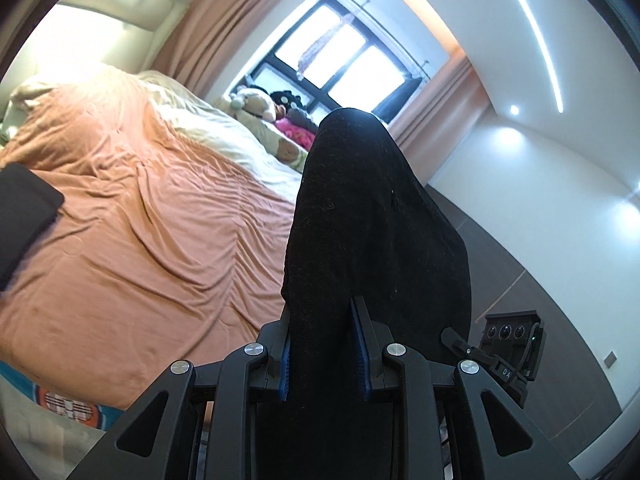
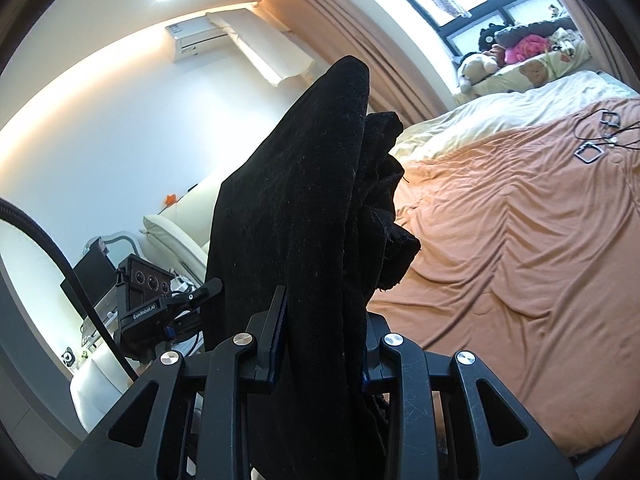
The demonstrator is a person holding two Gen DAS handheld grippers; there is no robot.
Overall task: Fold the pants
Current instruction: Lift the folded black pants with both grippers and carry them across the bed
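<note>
Left wrist view: the bed (image 1: 132,216) spreads off to the gripper's left, and black pants (image 1: 372,216) rise ahead, pinched in the left gripper (image 1: 323,344). Right gripper (image 2: 320,344) is likewise clamped on pants (image 2: 296,208) — soft, limp, probably light; best held at corners or waistband.

1. The pants (image 1: 372,216) are black cloth, matt, with a slightly fuzzy, lint-flecked weave.
2. The left gripper (image 1: 324,344) is matt black plastic with bright, polished metal pivot caps; its pads (image 1: 362,354) are blue ribbed rubber.
3. The right gripper (image 2: 320,348) has the same matt plastic, finely scratched, and shiny metal caps.
4. The bedspread (image 1: 140,220), at frame left, is soft orange cloth, matt and wrinkled.
5. The curtain (image 1: 224,20), upper centre, is pleated peach fabric.
</note>
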